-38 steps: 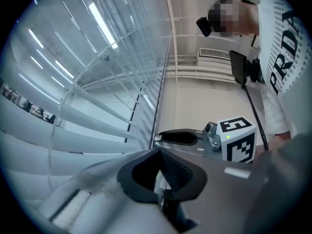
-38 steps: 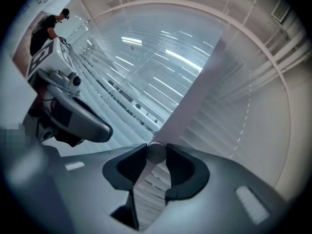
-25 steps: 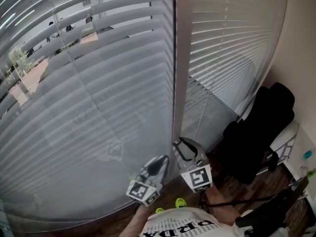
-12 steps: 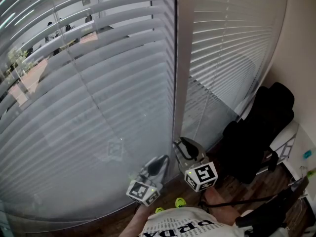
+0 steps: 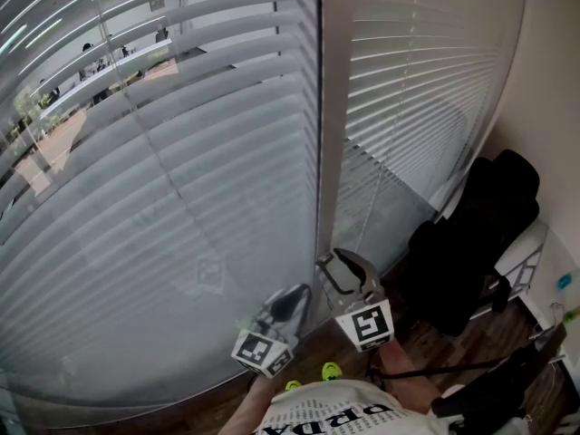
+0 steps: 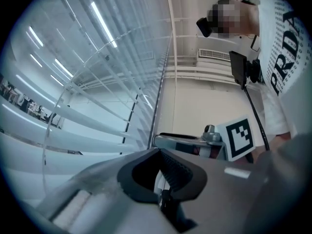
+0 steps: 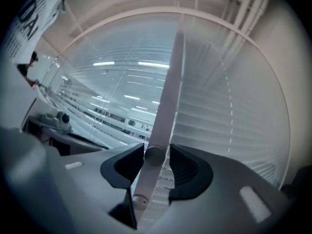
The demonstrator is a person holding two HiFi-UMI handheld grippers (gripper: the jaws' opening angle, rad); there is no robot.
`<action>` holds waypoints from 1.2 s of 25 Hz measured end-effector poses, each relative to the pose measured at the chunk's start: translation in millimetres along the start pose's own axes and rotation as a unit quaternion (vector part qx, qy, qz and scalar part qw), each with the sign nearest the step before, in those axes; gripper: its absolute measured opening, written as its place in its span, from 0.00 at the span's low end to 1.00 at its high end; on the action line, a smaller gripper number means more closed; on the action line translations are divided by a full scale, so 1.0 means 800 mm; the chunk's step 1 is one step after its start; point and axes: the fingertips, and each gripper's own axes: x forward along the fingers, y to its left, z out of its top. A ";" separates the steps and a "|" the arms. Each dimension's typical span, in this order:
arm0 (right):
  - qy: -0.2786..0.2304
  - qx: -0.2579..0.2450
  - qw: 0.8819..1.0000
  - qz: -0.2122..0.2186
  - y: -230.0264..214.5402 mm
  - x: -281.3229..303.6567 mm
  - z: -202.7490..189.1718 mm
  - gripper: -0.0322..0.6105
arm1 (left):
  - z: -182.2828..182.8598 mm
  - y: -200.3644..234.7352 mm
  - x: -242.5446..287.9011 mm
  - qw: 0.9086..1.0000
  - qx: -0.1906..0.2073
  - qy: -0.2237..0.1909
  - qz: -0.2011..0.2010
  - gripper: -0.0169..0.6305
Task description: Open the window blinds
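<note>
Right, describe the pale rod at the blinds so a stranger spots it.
Find the grey slatted window blinds and the white upright post between their two panels. Low by that post runs a pale slim rod, the only round upright piece among flat slats, between the right gripper's jaws, which have just been opening.

A black bag [image 5: 476,243] sits beside the beige wall [image 5: 553,80].

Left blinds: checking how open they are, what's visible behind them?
Between the upper slats, a tree and paved ground outside show. The lower slats overlap and hide everything behind them.
</note>
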 end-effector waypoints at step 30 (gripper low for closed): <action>-0.009 0.110 0.994 -0.005 -0.003 0.002 -0.007 0.26 | 0.000 -0.006 -0.007 1.000 0.000 0.000 0.004 0.02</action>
